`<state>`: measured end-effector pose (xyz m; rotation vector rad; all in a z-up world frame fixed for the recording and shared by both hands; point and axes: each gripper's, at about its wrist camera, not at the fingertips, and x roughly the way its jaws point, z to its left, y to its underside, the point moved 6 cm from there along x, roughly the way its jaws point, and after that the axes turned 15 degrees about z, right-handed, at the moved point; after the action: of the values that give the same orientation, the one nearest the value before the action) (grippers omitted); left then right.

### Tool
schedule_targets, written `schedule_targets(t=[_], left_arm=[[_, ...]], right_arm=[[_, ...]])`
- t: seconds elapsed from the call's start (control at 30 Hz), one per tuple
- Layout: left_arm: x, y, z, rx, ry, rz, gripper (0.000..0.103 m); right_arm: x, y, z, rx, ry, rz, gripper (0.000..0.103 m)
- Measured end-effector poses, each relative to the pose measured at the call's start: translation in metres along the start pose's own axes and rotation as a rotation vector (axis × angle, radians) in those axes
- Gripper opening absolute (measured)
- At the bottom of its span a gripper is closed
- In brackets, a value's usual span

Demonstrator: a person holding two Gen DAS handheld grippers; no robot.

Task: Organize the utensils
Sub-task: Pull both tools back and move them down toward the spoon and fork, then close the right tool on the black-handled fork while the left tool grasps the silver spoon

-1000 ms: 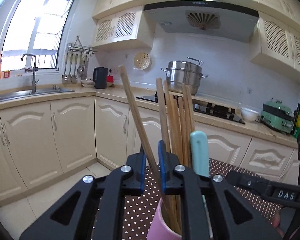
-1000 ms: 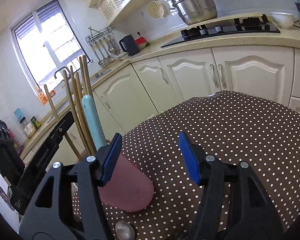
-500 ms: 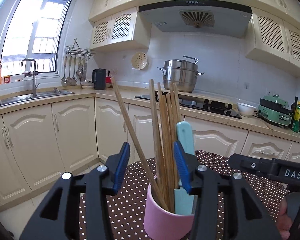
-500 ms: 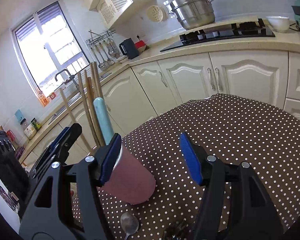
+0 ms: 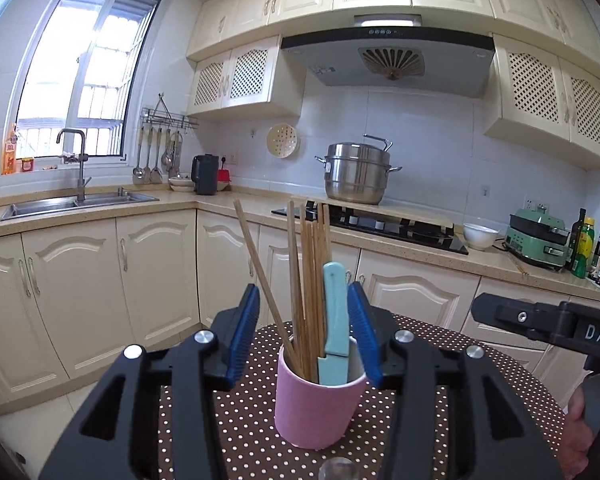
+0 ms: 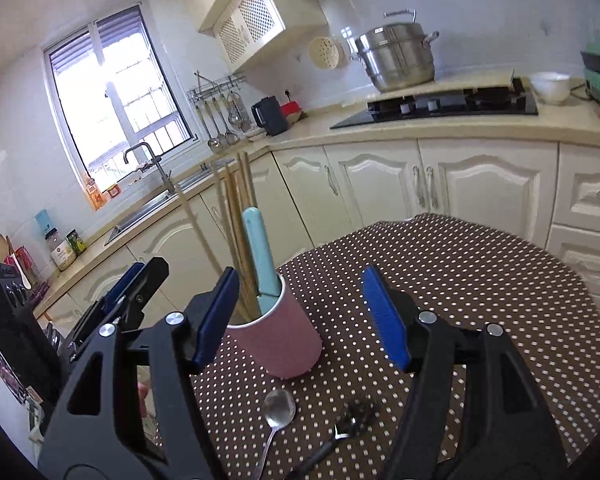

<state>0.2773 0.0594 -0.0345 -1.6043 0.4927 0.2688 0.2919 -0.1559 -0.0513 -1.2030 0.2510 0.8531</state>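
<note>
Blue-padded, the left gripper [image 5: 303,334] stood parted and empty behind one pink cup [image 5: 319,400] on the dotted worktop [image 6: 460,280]; the right gripper [image 6: 300,314] was opening, gripping nothing, the cup between its fingers. One teal-handled knife [image 5: 335,320] and several wooden chopsticks [image 5: 310,280], uncountable, stood in the cup; one spoon [image 6: 278,408] and one dark utensil [image 6: 350,420] lay nearby

Left gripper [image 5: 305,328] and right gripper [image 6: 298,320]: matte black angular frames, cut-out openings, round silver screws, ribbed blue finger pads [image 5: 242,330]; white letters "DAS" along the right gripper's side.
</note>
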Motion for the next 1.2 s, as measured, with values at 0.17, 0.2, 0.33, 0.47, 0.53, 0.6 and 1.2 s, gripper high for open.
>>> schedule_targets(t=[0.17, 0.2, 0.33, 0.47, 0.53, 0.6, 1.2], left_arm=[[-0.032, 0.002, -0.007, -0.005, 0.003, -0.013, 0.045], [-0.039, 0.004, -0.008, -0.004, 0.001, -0.016, 0.045], [-0.055, 0.014, -0.013, 0.0, -0.001, -0.007, 0.045], [-0.064, 0.027, -0.017, -0.005, 0.013, 0.02, 0.045], [-0.066, 0.034, -0.018, -0.005, 0.019, 0.041, 0.045], [-0.065, 0.041, -0.018, -0.002, 0.022, 0.071, 0.045], [-0.053, 0.1, 0.015, -0.064, 0.033, 0.228, 0.045]], right_arm=[[-0.029, 0.011, 0.005, -0.019, 0.012, -0.022, 0.066], [-0.032, 0.015, 0.005, -0.022, 0.022, -0.022, 0.066], [-0.04, 0.031, 0.002, -0.021, 0.042, -0.003, 0.066], [-0.047, 0.047, 0.001, -0.011, 0.065, 0.02, 0.066], [-0.049, 0.056, 0.0, -0.008, 0.084, 0.038, 0.066], [-0.05, 0.064, -0.002, -0.001, 0.101, 0.052, 0.066], [-0.017, 0.136, -0.02, 0.061, 0.2, 0.238, 0.066]])
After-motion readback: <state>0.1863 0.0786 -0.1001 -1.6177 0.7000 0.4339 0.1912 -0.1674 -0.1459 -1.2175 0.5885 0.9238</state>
